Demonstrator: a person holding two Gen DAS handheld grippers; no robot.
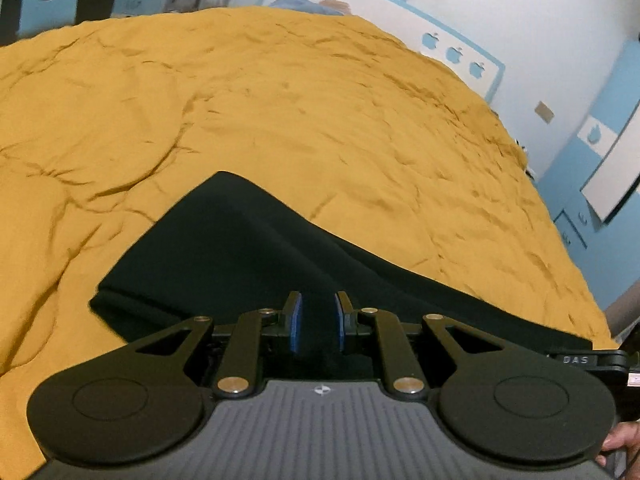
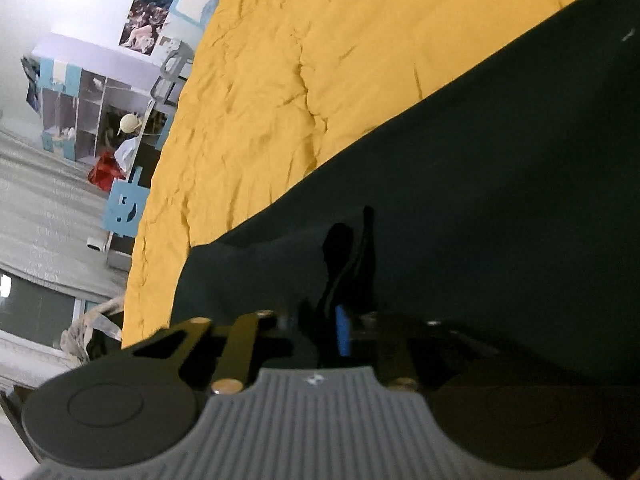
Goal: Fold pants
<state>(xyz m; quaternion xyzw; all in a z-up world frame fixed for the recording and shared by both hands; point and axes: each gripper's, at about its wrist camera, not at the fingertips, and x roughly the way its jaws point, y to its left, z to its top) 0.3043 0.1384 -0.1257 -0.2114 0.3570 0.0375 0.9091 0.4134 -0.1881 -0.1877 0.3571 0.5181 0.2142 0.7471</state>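
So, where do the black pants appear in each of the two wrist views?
Left wrist: black pants lie at lower centre, ahead of the left gripper.
Right wrist: they fill the right and lower half, at the right gripper.
Shared landmark: the yellow bedspread under them.

child's bedroom – bed [image 1: 280,100], toy shelves [image 2: 80,116]

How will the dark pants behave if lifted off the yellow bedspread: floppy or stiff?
Probably floppy: the dark fabric pants drape in soft ridges over the wrinkled yellow bedspread. They likely sag away from any pinch, as they bunch around the right gripper. Matte cloth, so probably not slippery.
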